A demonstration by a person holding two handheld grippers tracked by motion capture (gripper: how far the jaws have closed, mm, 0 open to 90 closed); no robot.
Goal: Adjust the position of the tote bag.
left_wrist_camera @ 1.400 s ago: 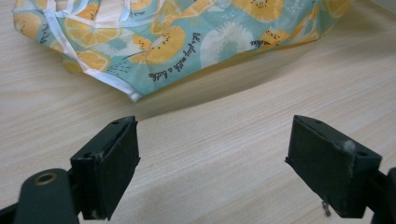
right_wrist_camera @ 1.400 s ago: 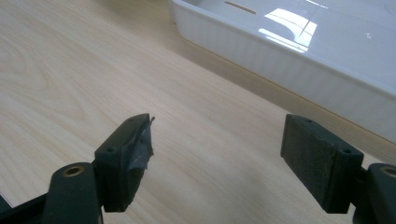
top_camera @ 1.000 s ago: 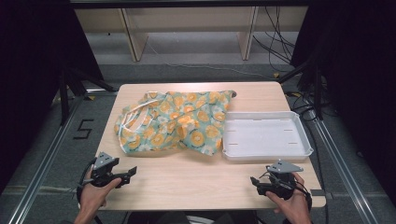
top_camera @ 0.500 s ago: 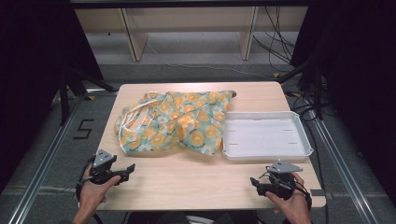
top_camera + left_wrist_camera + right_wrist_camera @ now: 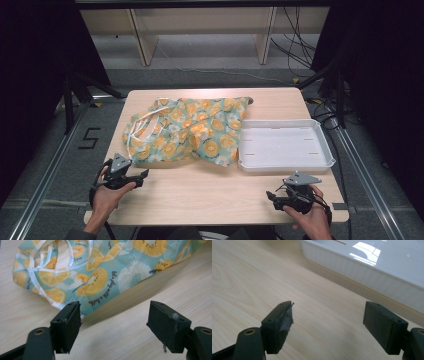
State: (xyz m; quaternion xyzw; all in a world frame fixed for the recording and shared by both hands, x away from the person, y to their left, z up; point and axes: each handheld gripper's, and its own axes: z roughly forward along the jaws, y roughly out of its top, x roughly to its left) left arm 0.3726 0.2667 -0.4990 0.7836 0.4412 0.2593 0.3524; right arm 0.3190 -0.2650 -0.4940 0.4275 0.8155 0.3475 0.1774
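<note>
At the near edge of the desk (image 5: 210,195), a hand holds each claw low over the bare wood. The left claw (image 5: 142,175) sits by the near left corner, its jaws spread wide with nothing between them; in the left gripper view (image 5: 113,325) the gap between the two black jaws frames bare wood and the near hem of the cloth. The right claw (image 5: 272,196) sits by the near right corner, its jaws likewise parted and empty, and in the right gripper view (image 5: 327,325) it points across the desk toward the near wall of the tray, with a scrap of grey tape peeling from the pad of the jaw on the left of that view.

Just past the left claw, close to it but apart, lies a crumpled cloth bag (image 5: 192,132), teal with orange citrus slices and white flowers, its white strap handles (image 5: 137,127) looped at its left end. In the left gripper view the bag (image 5: 100,277) shows small script printed among the fruit, and its edge casts a shadow on the wood.

To the right of the bag, a white rectangular tray (image 5: 330,152) lies flat and empty; the bag's right edge touches or slightly overlaps the tray's left rim. The tray's ribbed wall (image 5: 367,272) shows glossy in the right gripper view.

Beyond the desk are grey floor, wooden shelf legs (image 5: 145,42) and loose black cables (image 5: 295,47)
</note>
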